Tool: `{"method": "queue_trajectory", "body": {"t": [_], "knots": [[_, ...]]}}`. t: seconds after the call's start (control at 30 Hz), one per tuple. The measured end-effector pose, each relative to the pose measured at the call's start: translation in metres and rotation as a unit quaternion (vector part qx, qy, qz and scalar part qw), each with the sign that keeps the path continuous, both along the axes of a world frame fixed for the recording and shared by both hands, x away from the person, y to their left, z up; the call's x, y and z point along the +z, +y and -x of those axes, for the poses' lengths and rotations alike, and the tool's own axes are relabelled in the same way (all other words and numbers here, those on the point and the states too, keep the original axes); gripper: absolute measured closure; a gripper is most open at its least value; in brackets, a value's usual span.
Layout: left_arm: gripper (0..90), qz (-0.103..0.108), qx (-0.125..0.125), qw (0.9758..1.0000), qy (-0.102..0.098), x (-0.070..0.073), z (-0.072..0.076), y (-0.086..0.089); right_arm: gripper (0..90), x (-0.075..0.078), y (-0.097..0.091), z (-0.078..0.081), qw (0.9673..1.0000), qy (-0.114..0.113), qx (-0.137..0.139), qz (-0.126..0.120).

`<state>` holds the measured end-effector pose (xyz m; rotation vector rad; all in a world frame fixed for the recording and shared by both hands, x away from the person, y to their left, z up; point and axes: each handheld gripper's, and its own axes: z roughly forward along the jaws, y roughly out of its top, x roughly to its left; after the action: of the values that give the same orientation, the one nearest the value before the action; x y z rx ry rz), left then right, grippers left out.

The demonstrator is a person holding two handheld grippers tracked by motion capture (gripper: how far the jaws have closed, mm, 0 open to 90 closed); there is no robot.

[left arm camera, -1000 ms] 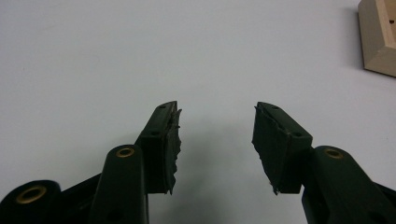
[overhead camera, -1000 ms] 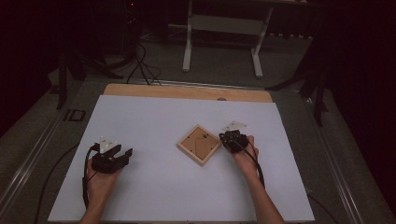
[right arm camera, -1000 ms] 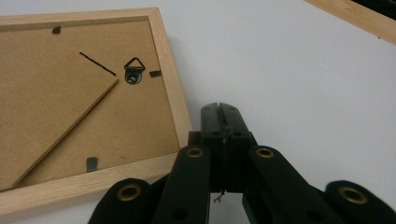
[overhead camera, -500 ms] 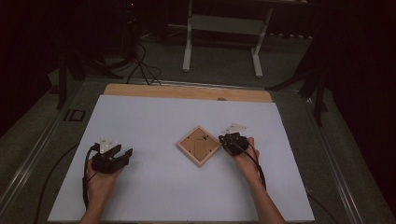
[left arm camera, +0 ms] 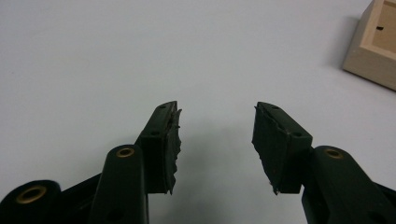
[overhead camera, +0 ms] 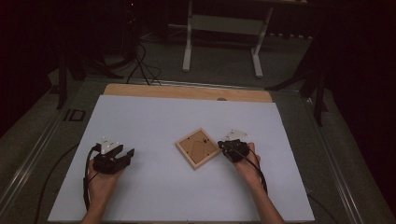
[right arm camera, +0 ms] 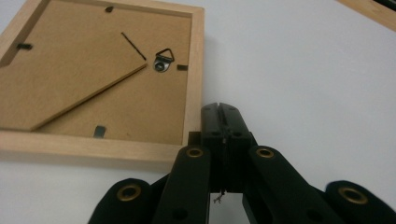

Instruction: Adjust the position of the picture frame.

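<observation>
Two black tools rest on the white counter (overhead camera: 154, 121), one in each hand. The left tool (overhead camera: 122, 155) has its jaws spread apart with nothing between them. The right tool (overhead camera: 226, 147) is squeezed shut and empty, right at a corner of the one square wooden picture frame (overhead camera: 198, 148), lying back side up mid-counter.

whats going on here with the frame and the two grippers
A person works at a white table with a gripper in each hand. A square light-wood picture frame lies face down, its brown backing board and metal hanger up. The right gripper, jaws shut, sits against the frame's corner. The left gripper rests apart, jaws open and empty.
</observation>
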<state>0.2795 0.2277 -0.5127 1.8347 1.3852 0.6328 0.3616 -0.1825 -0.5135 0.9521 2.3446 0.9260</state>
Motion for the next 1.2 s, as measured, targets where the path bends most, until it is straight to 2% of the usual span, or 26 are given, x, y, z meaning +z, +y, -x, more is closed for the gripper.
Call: {"method": "queue_trajectory", "body": {"t": [0.27,0.47,0.5,0.67,0.87,1.0,1.2], "knots": [[50.7,-0.004,-0.014,0.9999,0.001,0.0,0.001,-0.008,89.7,-0.002,0.003,0.017,0.9999,0.001,0.013,-0.004],[51.0,0.001,-0.022,0.9998,0.003,0.0,0.003,-0.012,89.7,-0.002,0.008,0.026,0.9996,0.002,0.028,-0.003],[51.0,-0.001,-0.032,0.9995,0.001,0.001,0.005,-0.017,89.7,-0.002,0.01,0.027,0.9995,0.001,0.03,-0.003],[51.1,0.0,-0.045,0.999,0.0,0.002,0.008,-0.024,89.7,-0.003,0.017,0.034,0.999,0.0,0.044,-0.007],[51.4,0.002,-0.063,0.998,0.0,0.003,0.01,-0.032,89.7,-0.004,0.025,0.04,0.9984,0.0,0.056,-0.012],[53.7,0.012,-0.073,0.9973,0.001,0.003,0.011,-0.036,89.6,-0.004,0.028,0.042,0.998,0.0,0.061,-0.014],[61.7,0.02,-0.102,0.9945,0.004,0.003,0.014,-0.045,89.7,-0.005,0.033,0.046,0.9974,0.001,0.07,-0.02]]}}
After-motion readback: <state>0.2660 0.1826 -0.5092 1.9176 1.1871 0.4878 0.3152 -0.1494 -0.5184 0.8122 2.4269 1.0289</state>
